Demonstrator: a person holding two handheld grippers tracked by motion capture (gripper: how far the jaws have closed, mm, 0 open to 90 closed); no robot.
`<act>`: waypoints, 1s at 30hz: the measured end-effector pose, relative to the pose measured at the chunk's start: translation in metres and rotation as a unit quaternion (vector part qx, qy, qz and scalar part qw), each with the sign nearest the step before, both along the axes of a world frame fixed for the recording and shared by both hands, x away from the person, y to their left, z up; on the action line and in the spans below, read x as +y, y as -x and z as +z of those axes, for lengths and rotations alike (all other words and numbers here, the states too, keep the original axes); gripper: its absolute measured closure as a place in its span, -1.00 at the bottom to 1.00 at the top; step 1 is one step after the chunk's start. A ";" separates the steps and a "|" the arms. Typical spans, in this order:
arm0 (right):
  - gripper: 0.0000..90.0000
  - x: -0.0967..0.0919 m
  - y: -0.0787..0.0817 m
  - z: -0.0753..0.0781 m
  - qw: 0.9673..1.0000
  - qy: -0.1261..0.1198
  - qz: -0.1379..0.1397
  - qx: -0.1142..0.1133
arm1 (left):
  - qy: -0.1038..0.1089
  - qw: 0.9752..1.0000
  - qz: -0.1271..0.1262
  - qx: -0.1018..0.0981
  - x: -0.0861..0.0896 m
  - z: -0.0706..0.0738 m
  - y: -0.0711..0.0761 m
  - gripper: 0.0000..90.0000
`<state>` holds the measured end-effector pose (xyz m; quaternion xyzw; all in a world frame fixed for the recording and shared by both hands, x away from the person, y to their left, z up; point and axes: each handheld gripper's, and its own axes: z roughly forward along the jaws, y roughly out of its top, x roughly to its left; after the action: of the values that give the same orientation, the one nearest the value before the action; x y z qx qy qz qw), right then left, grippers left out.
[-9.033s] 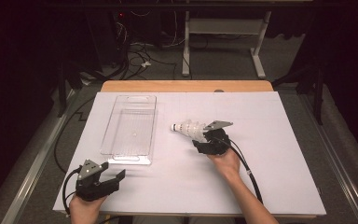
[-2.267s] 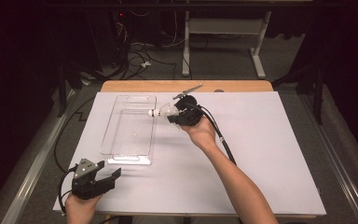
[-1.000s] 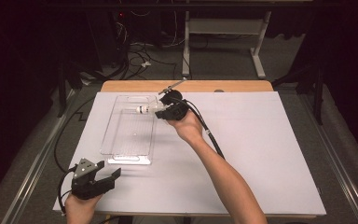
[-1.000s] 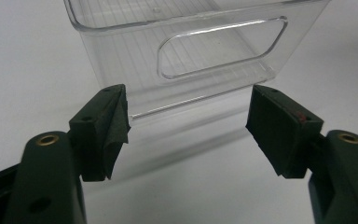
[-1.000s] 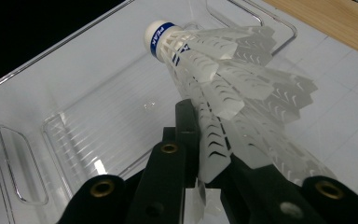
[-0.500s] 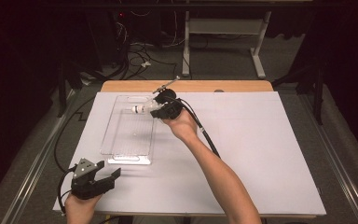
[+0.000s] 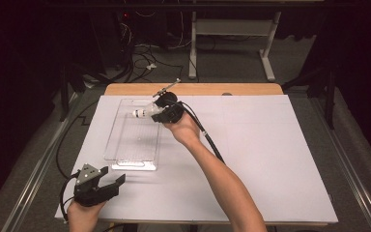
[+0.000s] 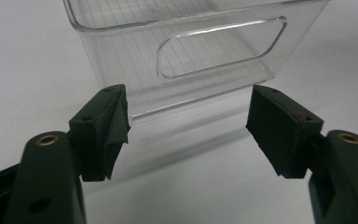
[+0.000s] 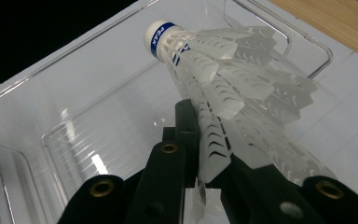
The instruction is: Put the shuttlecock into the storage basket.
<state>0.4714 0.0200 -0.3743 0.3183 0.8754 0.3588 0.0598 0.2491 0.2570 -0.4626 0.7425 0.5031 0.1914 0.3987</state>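
The shuttlecock (image 7: 141,113), pinched by its skirt in the closed right claw (image 7: 155,114), has been carried from the bench (image 7: 270,159) over the clear tray (image 7: 125,164) at 11 o'clock, so release seems next, while the left claw (image 7: 110,184) rests open and empty.

The high view looks forward and down from above the person's side of the table (image 7: 270,159), far enough off to take in the whole white top and the dark floor beyond. The left gripper view rides low and close over the table, looking along the left gripper (image 8: 186,130) at the near end wall of the clear bin (image 8: 191,60). The right gripper view sits very close behind the right gripper (image 9: 209,154), aimed down into the same bin (image 9: 74,121), probably its far end, though the angle makes that hard to judge. All three views share the bin (image 7: 135,140); the high view also takes in both grippers (image 7: 113,186) (image 7: 154,113).
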 end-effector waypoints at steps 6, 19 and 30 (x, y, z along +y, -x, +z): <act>0.97 0.006 0.000 0.000 1.000 0.002 0.003 0.001 | 0.001 1.000 -0.002 0.001 0.000 0.000 0.000 -0.33; 0.97 0.020 -0.001 -0.003 1.000 0.007 0.012 0.000 | 0.002 1.000 -0.002 0.001 0.000 0.000 0.000 -0.32; 0.97 0.031 -0.002 -0.005 1.000 0.008 0.020 0.002 | 0.001 1.000 -0.005 0.001 -0.001 0.000 0.000 -0.32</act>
<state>0.4730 0.0510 -0.3788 0.3012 0.8845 0.3523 0.0536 0.2490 0.2558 -0.4627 0.7447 0.4998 0.1885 0.4000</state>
